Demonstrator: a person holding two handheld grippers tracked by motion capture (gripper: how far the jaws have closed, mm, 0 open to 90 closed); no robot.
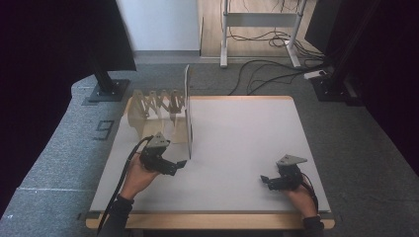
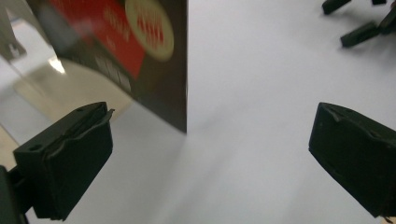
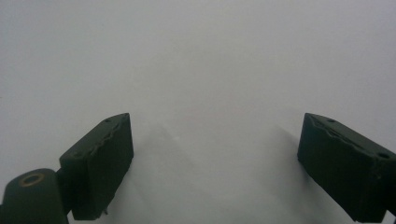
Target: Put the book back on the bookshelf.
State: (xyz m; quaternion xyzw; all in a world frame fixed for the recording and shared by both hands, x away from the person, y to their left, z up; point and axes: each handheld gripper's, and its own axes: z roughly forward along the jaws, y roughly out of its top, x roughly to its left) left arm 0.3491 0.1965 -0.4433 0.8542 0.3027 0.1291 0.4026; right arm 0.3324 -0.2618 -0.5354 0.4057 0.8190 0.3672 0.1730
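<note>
Forearms enter from the near edge of the white table (image 1: 237, 133) in the high view, each hand carrying a gripper. Right gripper (image 1: 267, 180) rests low on the near right part of the table surface, jaws spread wide with bare table between them, grasping nothing; the right gripper view confirms the gap. Left gripper (image 1: 181, 165) sits near the left part of the table, slightly farther in, jaws likewise released and holding nothing. Directly ahead of its jaws stands a thin upright board (image 1: 188, 111), set on edge and running away from the person. In the left gripper view the board (image 2: 154, 60) shows a dark face with a red panel and a round emblem; its lower corner stands on the table between the two jaws, apart from both. Behind the board, toward the far left corner, a wooden accordion-style rack (image 1: 155, 104) stands on the table, and the board's far end appears to rest in it, though contact cannot be confirmed.
</note>
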